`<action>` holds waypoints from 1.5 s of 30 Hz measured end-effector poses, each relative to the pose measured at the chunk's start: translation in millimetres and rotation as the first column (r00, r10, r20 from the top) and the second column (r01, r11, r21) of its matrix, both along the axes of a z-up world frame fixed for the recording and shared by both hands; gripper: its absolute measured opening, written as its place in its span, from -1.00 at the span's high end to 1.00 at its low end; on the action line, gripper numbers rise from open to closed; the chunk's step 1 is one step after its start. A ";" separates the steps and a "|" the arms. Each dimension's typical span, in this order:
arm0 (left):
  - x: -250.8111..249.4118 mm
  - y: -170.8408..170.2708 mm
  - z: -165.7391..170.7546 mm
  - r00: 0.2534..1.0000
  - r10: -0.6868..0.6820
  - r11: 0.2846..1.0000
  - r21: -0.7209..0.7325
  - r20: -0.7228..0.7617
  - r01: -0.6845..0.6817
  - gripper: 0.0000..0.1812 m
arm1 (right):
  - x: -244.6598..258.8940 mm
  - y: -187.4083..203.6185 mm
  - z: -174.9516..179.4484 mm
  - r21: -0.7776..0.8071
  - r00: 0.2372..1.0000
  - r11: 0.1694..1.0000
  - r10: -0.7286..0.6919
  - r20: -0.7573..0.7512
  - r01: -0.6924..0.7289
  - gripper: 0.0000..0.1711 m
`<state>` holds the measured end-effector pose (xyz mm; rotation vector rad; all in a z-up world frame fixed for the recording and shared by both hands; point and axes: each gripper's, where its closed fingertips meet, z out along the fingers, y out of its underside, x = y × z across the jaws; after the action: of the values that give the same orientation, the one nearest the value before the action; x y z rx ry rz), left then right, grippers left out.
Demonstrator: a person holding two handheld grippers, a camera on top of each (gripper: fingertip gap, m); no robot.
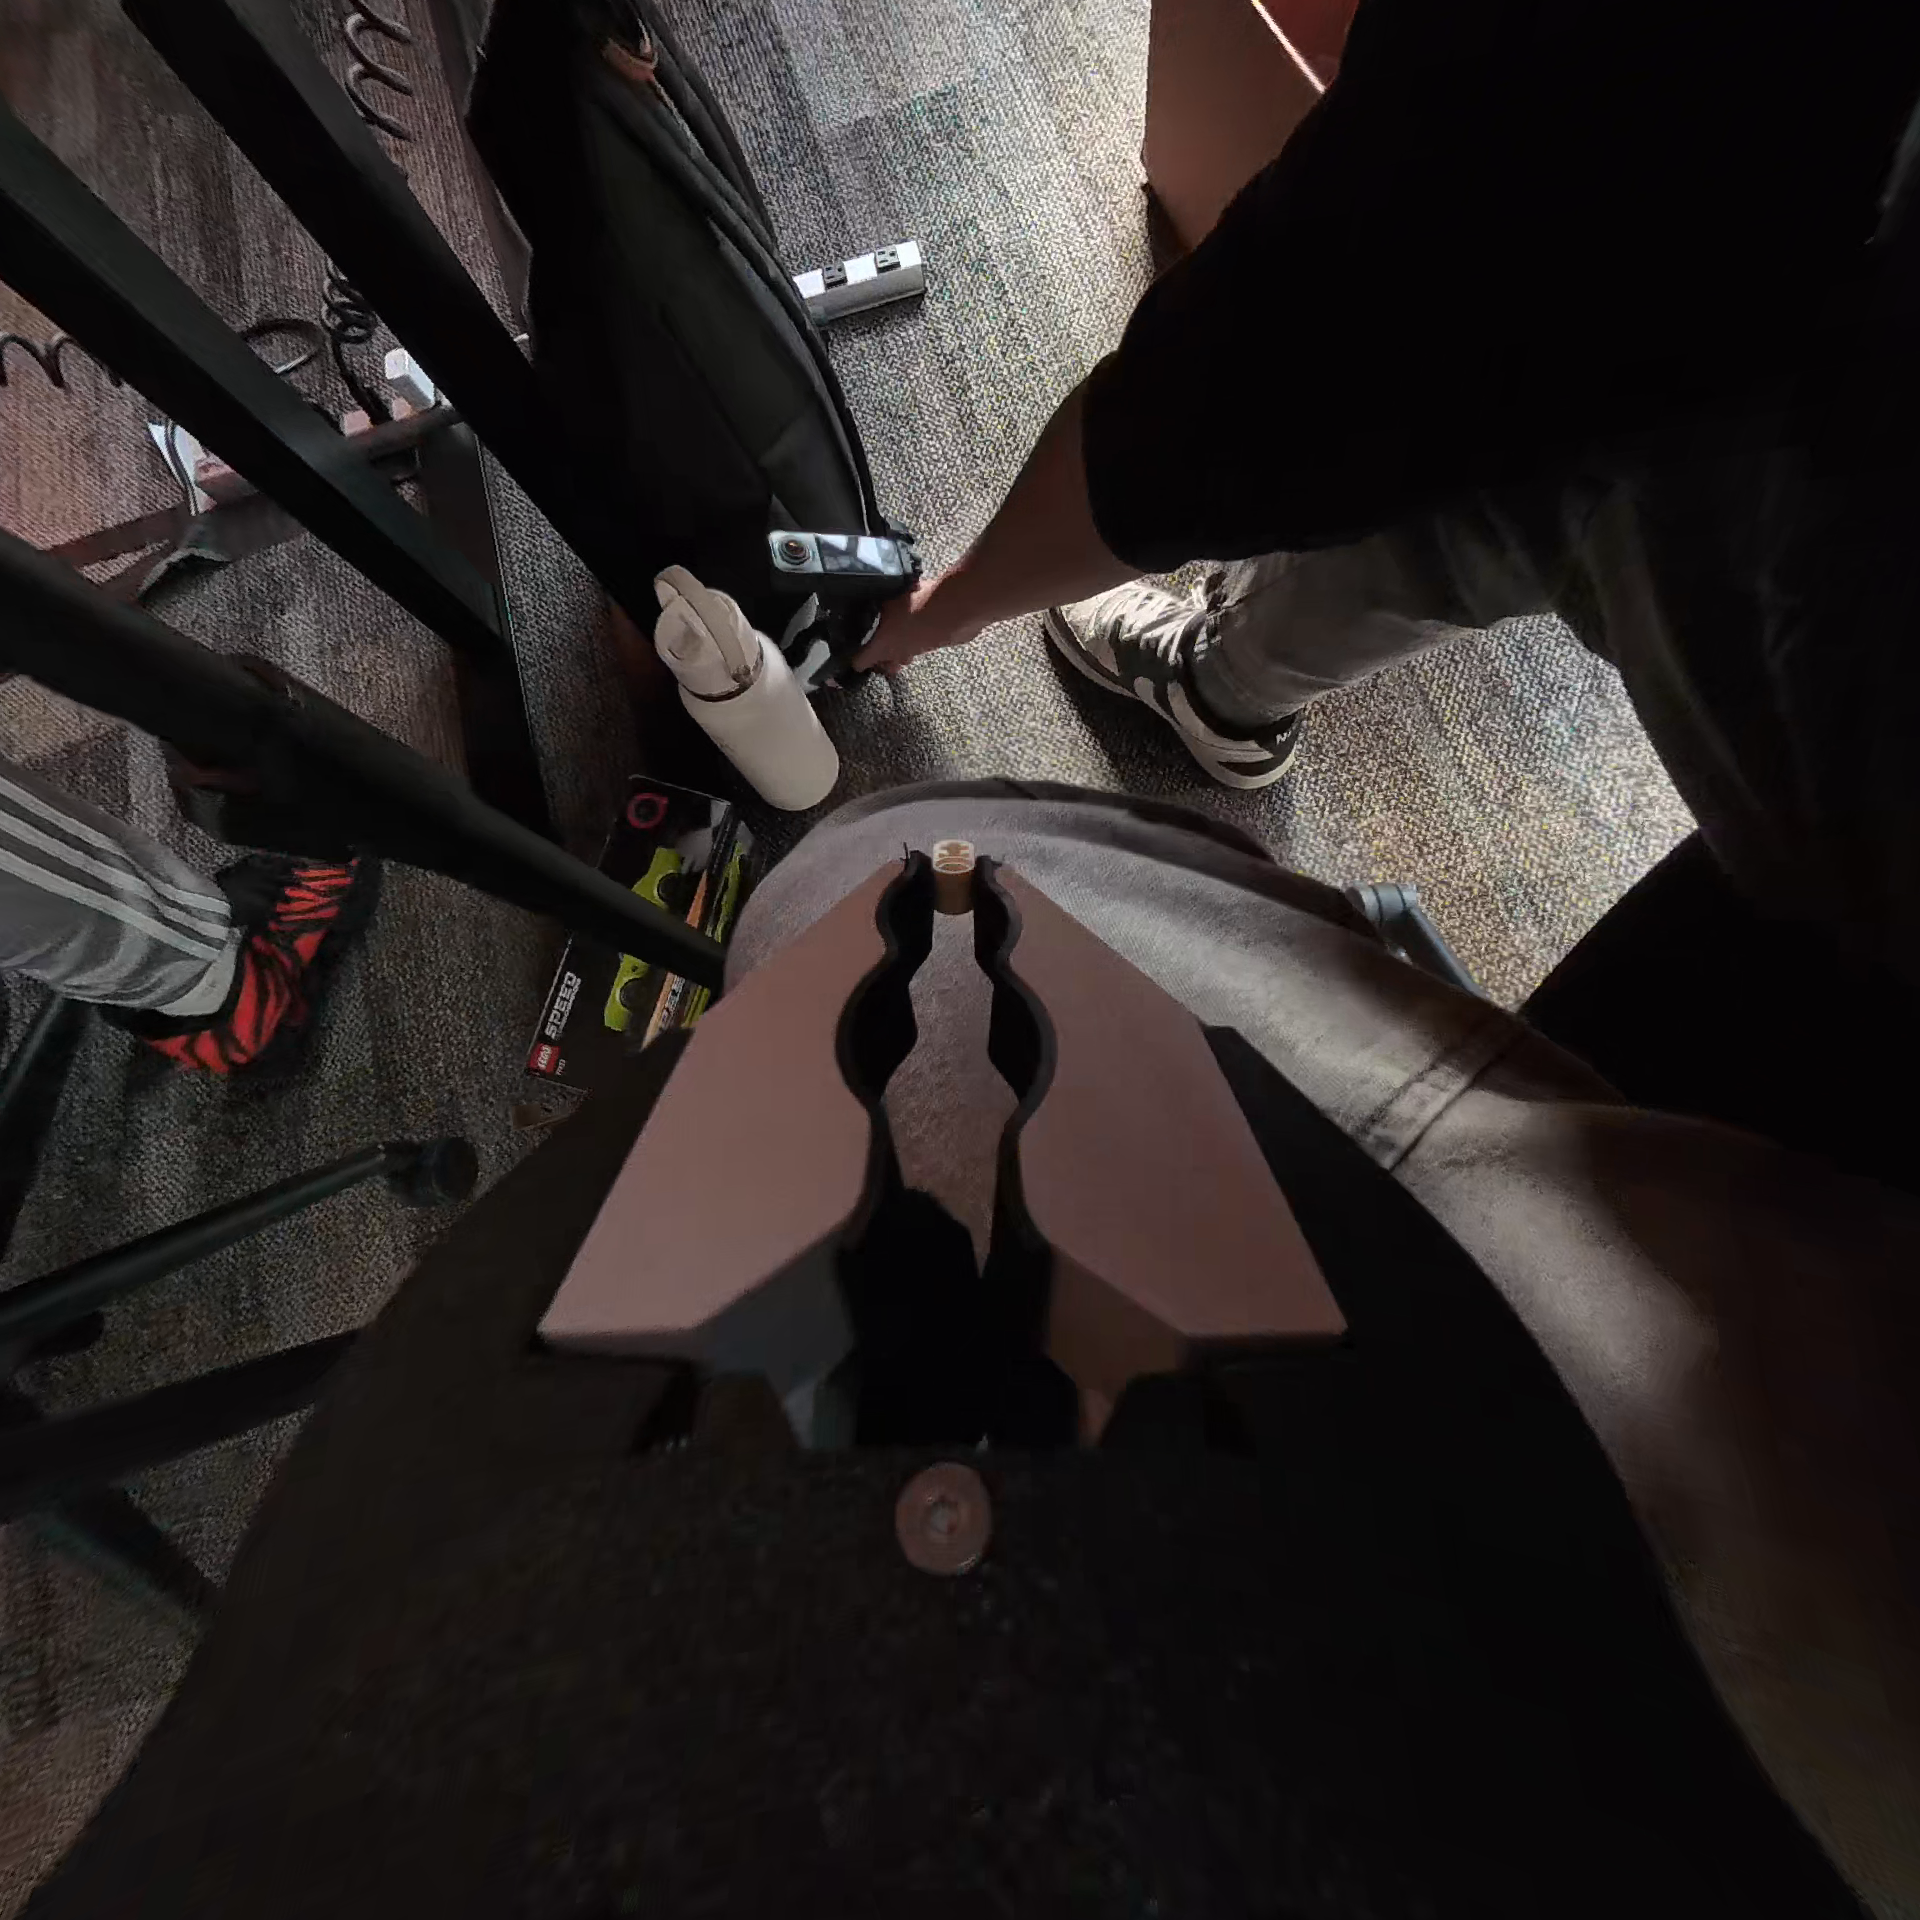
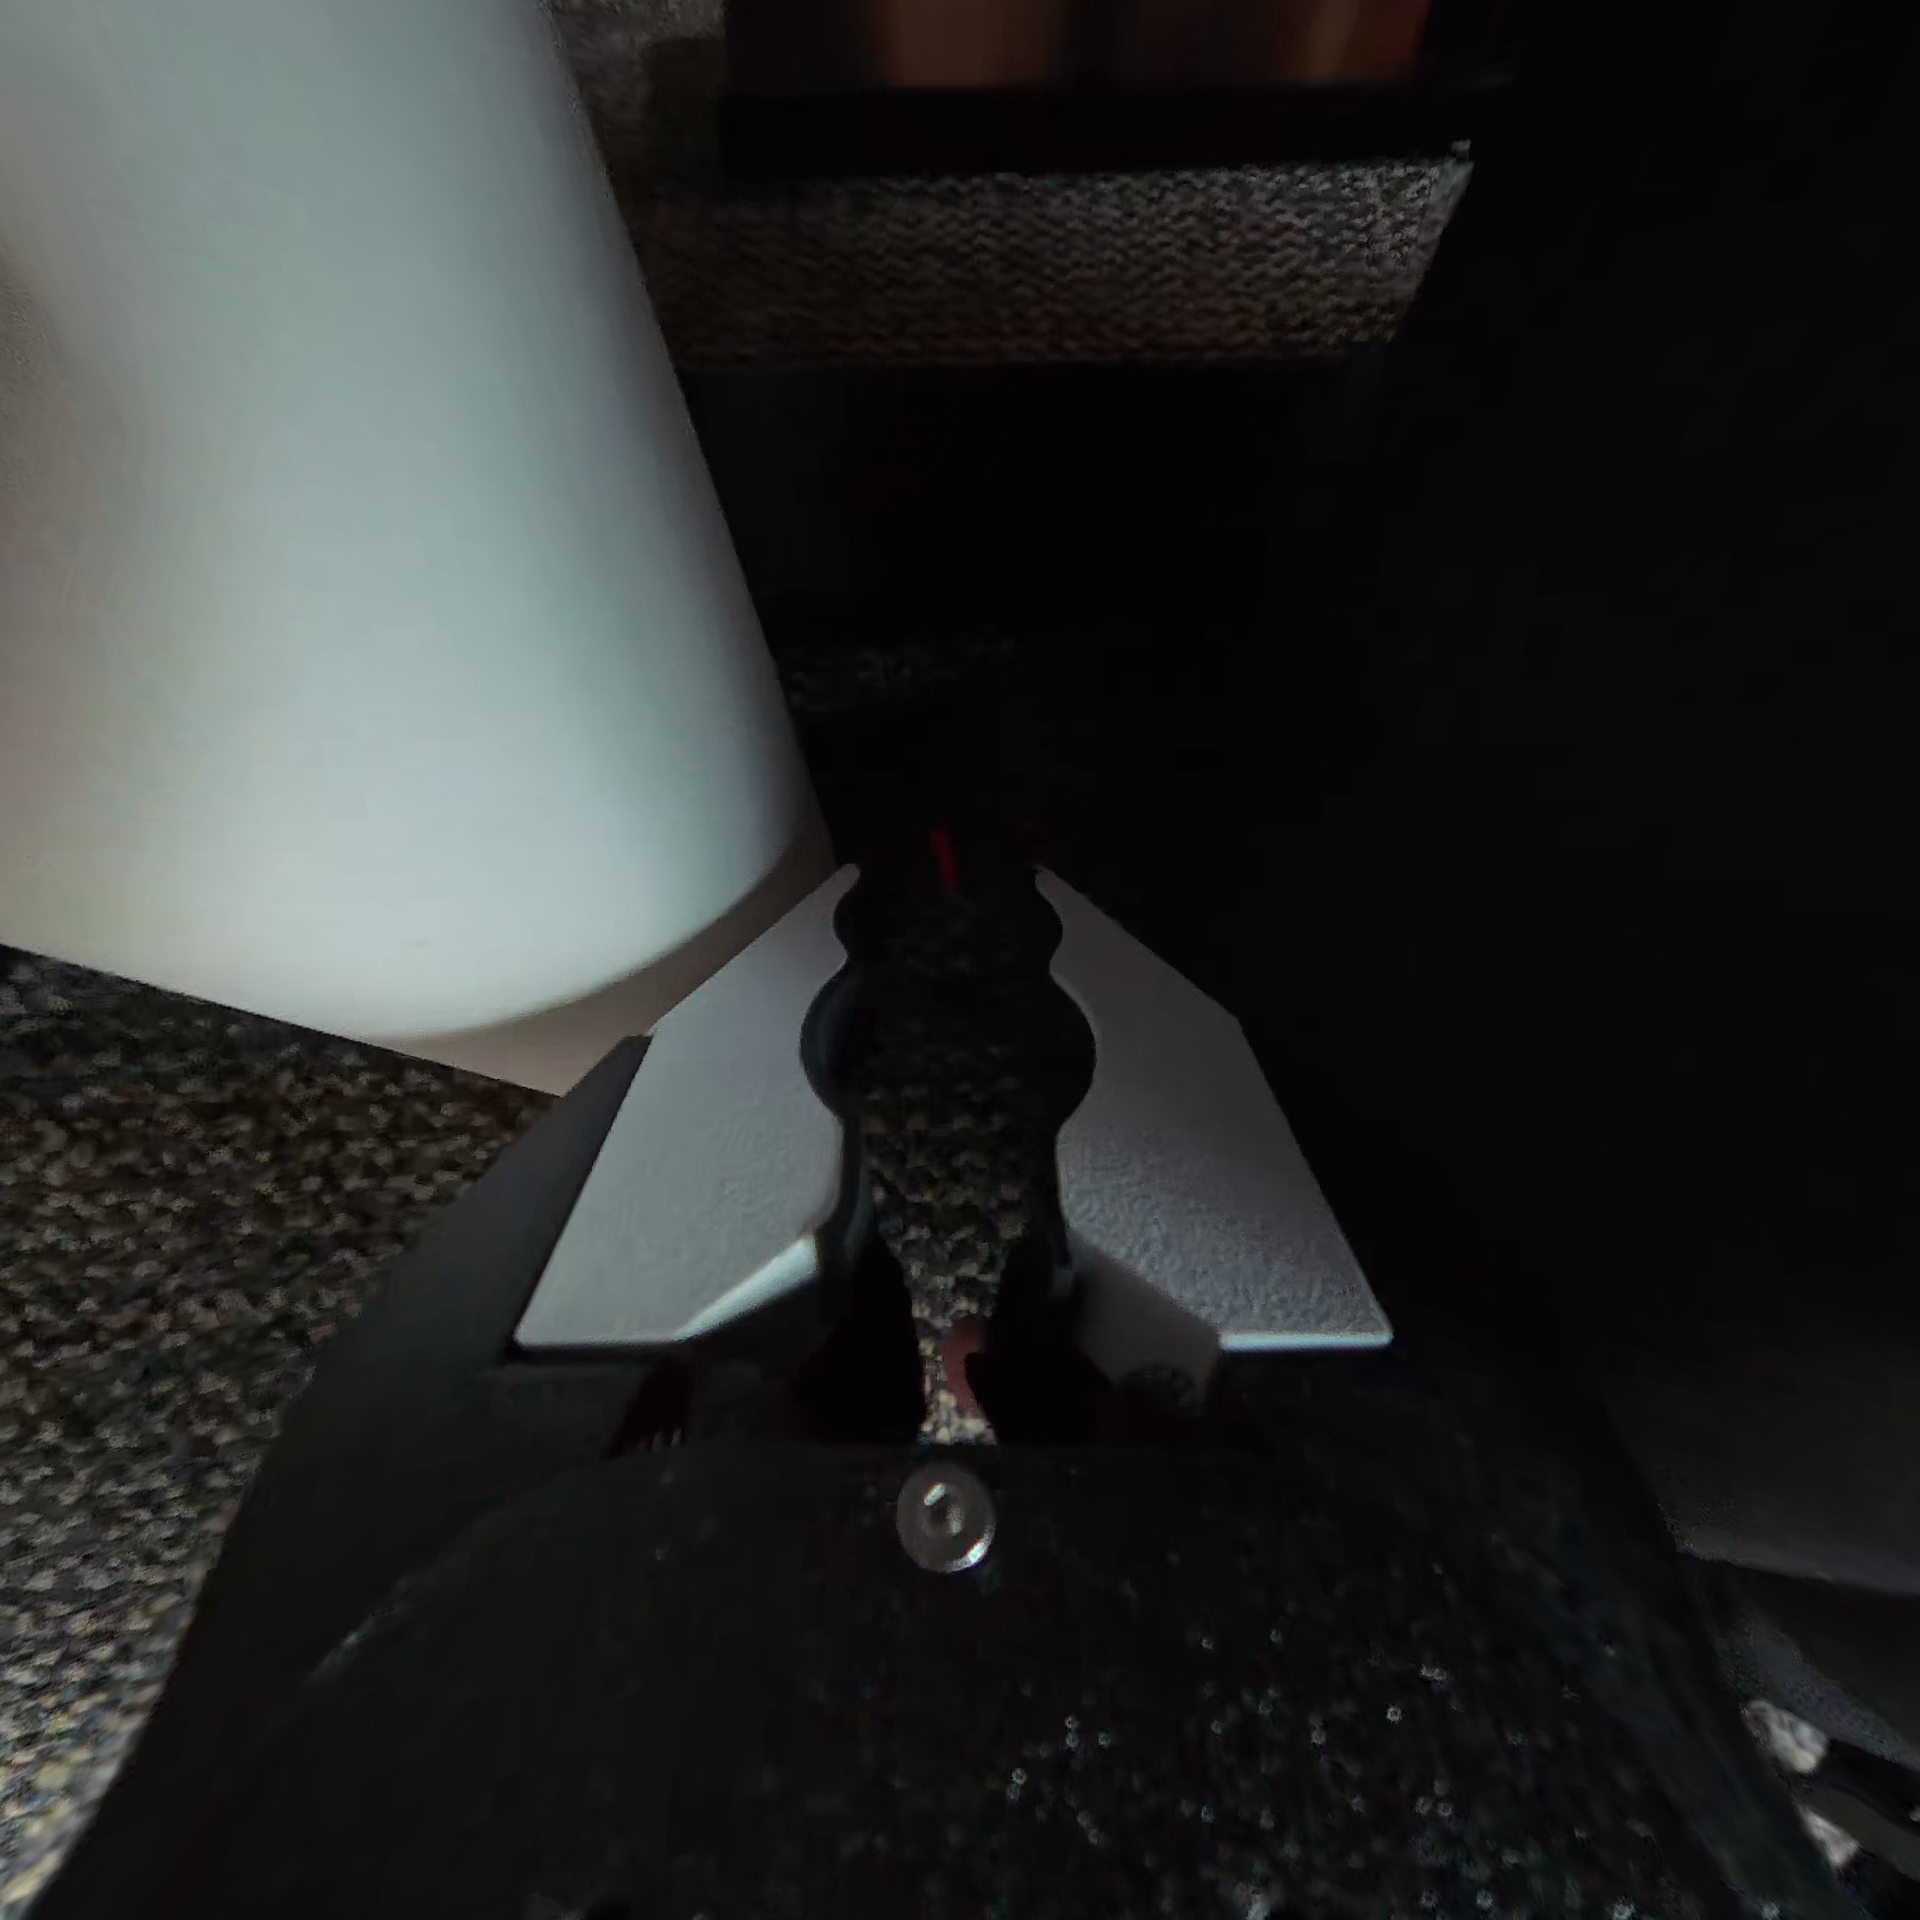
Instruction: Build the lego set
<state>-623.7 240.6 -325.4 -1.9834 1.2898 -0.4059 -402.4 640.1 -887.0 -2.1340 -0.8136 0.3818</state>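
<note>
In the left wrist view my left gripper [image 1: 952,883] points down over a person's grey-trousered knee [image 1: 1091,935]. It is shut on a small tan round Lego piece [image 1: 952,871], pinched at the fingertips. My right gripper [image 1: 831,623] shows farther off, held in a hand low by the floor next to a white bottle [image 1: 753,696]. In the right wrist view the right gripper [image 2: 948,883] hovers just above the carpet with its fingers apart. A small red sliver [image 2: 943,857] sits between the tips in deep shadow; I cannot tell what it is or whether the fingers touch it.
The white bottle [image 2: 343,582] stands close on the right gripper's left. A Lego box [image 1: 649,935] lies on the carpet under black table legs [image 1: 343,790]. A black backpack [image 1: 675,343], a power strip [image 1: 862,278] and people's shoes [image 1: 1174,675] are around. My right fingertips sit around 75 cm from my left ones.
</note>
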 end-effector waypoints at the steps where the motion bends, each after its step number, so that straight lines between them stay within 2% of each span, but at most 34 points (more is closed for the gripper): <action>1: -1.9 -1.6 -1.6 1.000 0.002 1.000 -0.004 0.001 -0.002 0.94 | 2.3 1.9 -4.4 0.013 0.999 1.000 -0.003 0.034 0.003 0.70; 11: 8.5 -11.8 -12.6 0.997 -0.039 0.997 -0.067 0.065 0.044 0.93 | -7.6 9.6 -32.4 -0.022 0.997 1.000 0.023 0.080 -0.021 0.76; 20: 6.8 -19.8 -21.8 0.997 -0.053 0.994 -0.093 0.048 0.057 0.94 | -10.0 11.9 -46.3 -0.033 0.991 0.998 0.052 0.123 -0.049 0.87; 35: 9.1 -25.6 -28.6 0.996 -0.075 0.990 -0.119 0.042 0.079 0.94 | -14.0 15.4 -46.2 0.027 0.981 0.993 0.108 0.159 -0.114 0.87; 38: 9.8 -27.3 -28.6 0.996 -0.080 0.988 -0.125 0.045 0.085 0.94 | -16.9 13.9 -47.2 0.011 0.982 0.992 0.124 0.140 -0.127 0.94; 45: 8.5 -29.6 -27.8 0.995 -0.089 0.987 -0.127 0.044 0.094 0.94 | -12.5 8.6 -44.6 0.028 0.986 0.997 0.074 0.148 -0.079 0.95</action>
<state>-615.2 211.0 -353.3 -2.0164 1.3644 -0.5824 -414.8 648.7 -931.6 -2.1229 -0.9809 0.2507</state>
